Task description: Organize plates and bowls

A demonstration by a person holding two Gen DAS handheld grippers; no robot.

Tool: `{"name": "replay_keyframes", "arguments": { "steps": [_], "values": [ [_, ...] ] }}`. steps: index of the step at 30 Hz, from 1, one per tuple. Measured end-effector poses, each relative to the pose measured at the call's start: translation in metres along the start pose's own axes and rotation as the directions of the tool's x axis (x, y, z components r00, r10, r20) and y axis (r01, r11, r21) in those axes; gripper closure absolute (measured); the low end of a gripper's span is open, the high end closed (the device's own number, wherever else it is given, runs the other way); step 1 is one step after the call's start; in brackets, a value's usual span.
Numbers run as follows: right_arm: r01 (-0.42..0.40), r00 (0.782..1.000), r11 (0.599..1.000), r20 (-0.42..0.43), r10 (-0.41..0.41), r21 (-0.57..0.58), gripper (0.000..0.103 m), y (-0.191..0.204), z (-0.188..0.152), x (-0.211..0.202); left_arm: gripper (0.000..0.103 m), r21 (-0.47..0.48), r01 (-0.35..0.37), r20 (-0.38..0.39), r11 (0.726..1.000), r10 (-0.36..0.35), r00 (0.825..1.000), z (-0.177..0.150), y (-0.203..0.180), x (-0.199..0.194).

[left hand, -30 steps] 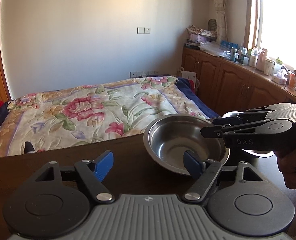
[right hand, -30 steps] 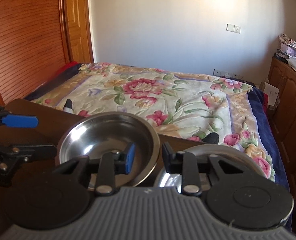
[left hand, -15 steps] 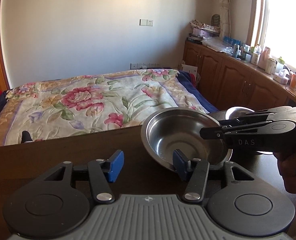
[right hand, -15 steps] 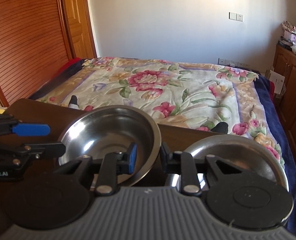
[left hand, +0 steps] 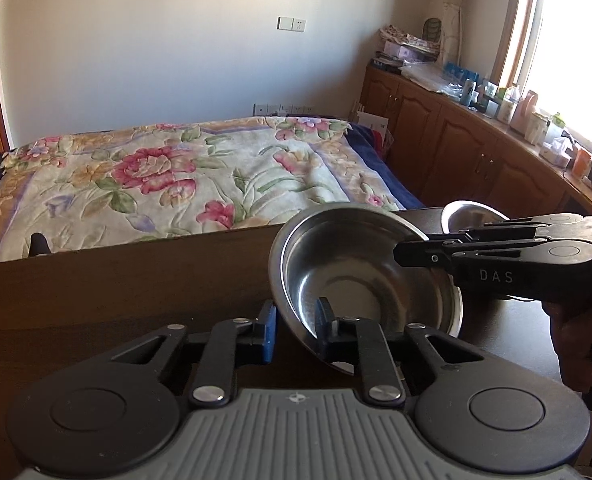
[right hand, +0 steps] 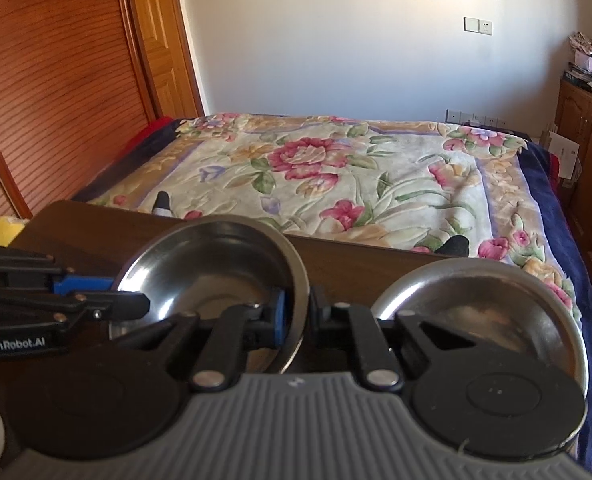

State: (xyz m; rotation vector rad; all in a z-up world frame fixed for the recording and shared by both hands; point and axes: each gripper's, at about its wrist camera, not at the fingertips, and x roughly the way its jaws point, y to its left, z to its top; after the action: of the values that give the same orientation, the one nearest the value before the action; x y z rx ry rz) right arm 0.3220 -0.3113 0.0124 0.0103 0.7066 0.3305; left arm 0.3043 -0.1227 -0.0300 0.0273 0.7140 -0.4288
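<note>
Two steel bowls on the dark wooden bench, with a flowery bed behind it. Going left to right: the left tongs are closed down onto the near rim of the tilted bowl, one blue pad outside the wall, the other finger inside. The right tongs come in from the other side and pinch the same bowl's opposite rim, so both pairs grip it at once and it sits tipped up off the bench. Further right, the second bowl rests on the bench, close beside the held one but apart from it.
</note>
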Motion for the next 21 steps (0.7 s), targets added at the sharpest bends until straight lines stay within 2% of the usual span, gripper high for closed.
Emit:
{"name": "replay_keyframes", "arguments": {
  "steps": [7, 21],
  "values": [
    [0.008, 0.999, 1.000, 0.051, -0.007, -0.008, 0.089, 0.007, 0.007, -0.021, 0.084, 0.059, -0.036, 0.060, 0.998, 0.033, 0.998, 0.003, -0.014, -0.022],
    [0.032, 0.992, 0.999, 0.125, -0.028, -0.025, 0.089, 0.014, 0.013, -0.060, 0.084, 0.070, -0.018, 0.124, 0.997, 0.009, 0.992, 0.007, -0.022, -0.064]
  ]
}}
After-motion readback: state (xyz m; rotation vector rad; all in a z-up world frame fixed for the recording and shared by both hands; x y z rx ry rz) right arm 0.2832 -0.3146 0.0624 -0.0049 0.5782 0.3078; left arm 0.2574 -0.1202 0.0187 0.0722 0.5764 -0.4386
